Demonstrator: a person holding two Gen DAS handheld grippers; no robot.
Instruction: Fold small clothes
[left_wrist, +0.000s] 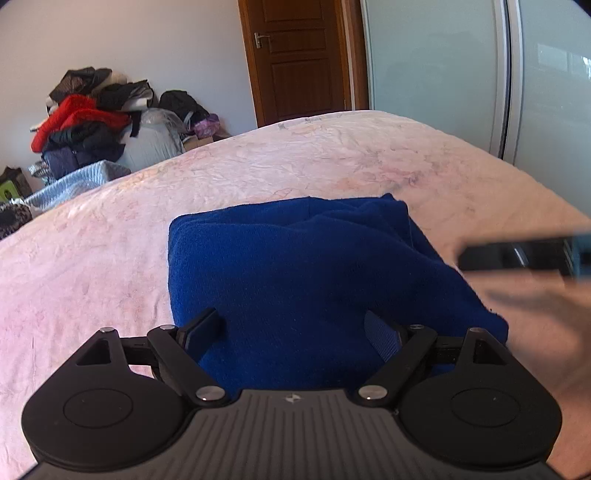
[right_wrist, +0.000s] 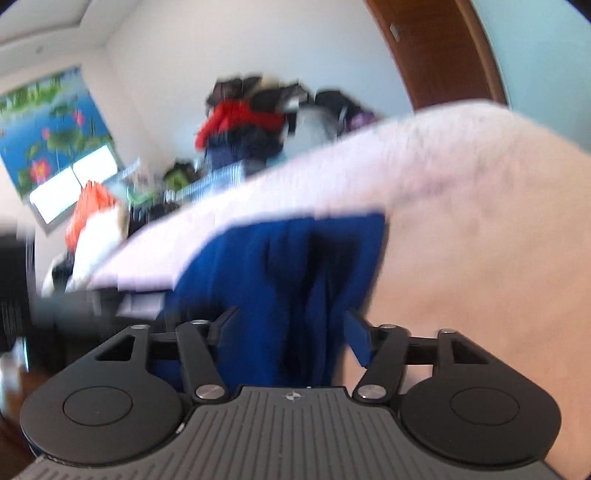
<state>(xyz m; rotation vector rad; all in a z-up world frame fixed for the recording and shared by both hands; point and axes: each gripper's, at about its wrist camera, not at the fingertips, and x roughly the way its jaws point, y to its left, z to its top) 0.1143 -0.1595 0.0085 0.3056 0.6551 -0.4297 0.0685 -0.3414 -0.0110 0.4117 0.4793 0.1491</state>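
A dark blue folded garment (left_wrist: 295, 266) lies on the pink bedspread (left_wrist: 110, 240), roughly rectangular with loose folds at its far right corner. My left gripper (left_wrist: 293, 328) hovers over its near edge, jaws wide open, with cloth beneath them but not pinched. In the right wrist view, which is blurred, the same blue garment (right_wrist: 288, 273) shows upright creases. My right gripper (right_wrist: 290, 330) stands open at its near edge with folds of cloth between the fingers, and the pads do not press on it. A blurred black piece of the other tool (left_wrist: 517, 256) reaches in from the right.
A heap of clothes (left_wrist: 85, 118) with a red item on top is stacked by the far wall, and a light blue blanket (left_wrist: 74, 184) lies beside the bed. A wooden door (left_wrist: 299, 59) and frosted sliding wardrobe panels (left_wrist: 443, 74) stand behind. Pink bedspread surrounds the garment.
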